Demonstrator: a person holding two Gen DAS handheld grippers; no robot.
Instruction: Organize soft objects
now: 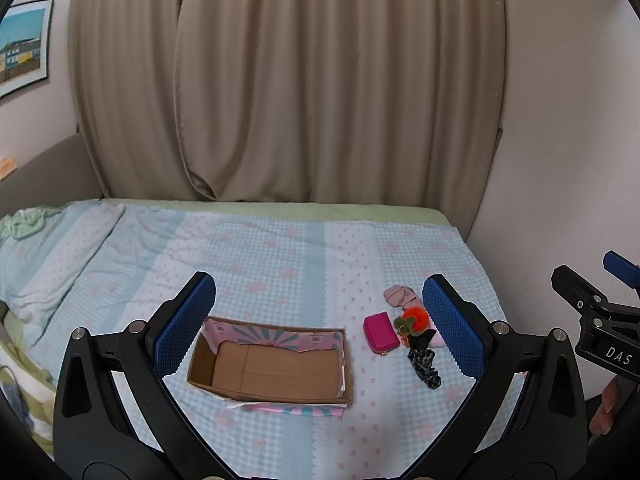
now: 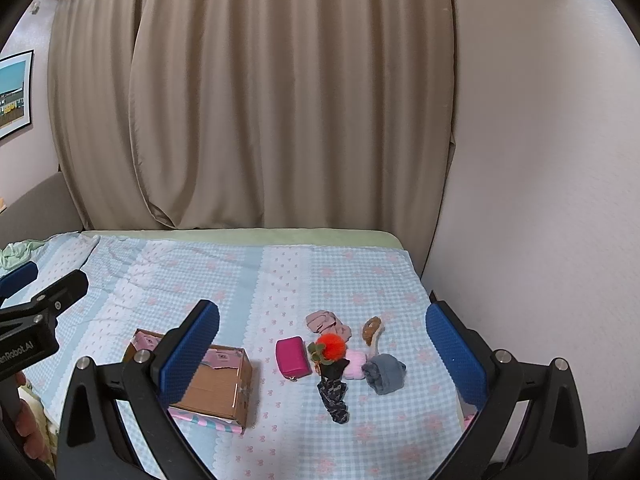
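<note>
An empty cardboard box (image 1: 276,372) (image 2: 218,392) lies open on the bed. To its right sits a cluster of soft things: a magenta pouch (image 1: 380,330) (image 2: 292,357), an orange pom-pom (image 1: 415,316) (image 2: 332,347), a dark patterned scrunchie (image 1: 425,366) (image 2: 334,396), a beige folded piece (image 1: 400,295) (image 2: 326,323), a pink puff (image 2: 356,364), a grey-blue rolled cloth (image 2: 386,372) and a brown item (image 2: 372,330). My left gripper (image 1: 320,328) hovers open above the box and cluster. My right gripper (image 2: 322,354) is open, framing the cluster. Neither holds anything.
The bed (image 1: 280,248) carries a light blue checked cover with pink flowers. A beige curtain (image 1: 288,80) hangs behind, and a wall (image 2: 540,200) borders the bed's right side. Rumpled bedding (image 1: 24,224) lies at the far left. A hand (image 2: 28,428) grips the left tool.
</note>
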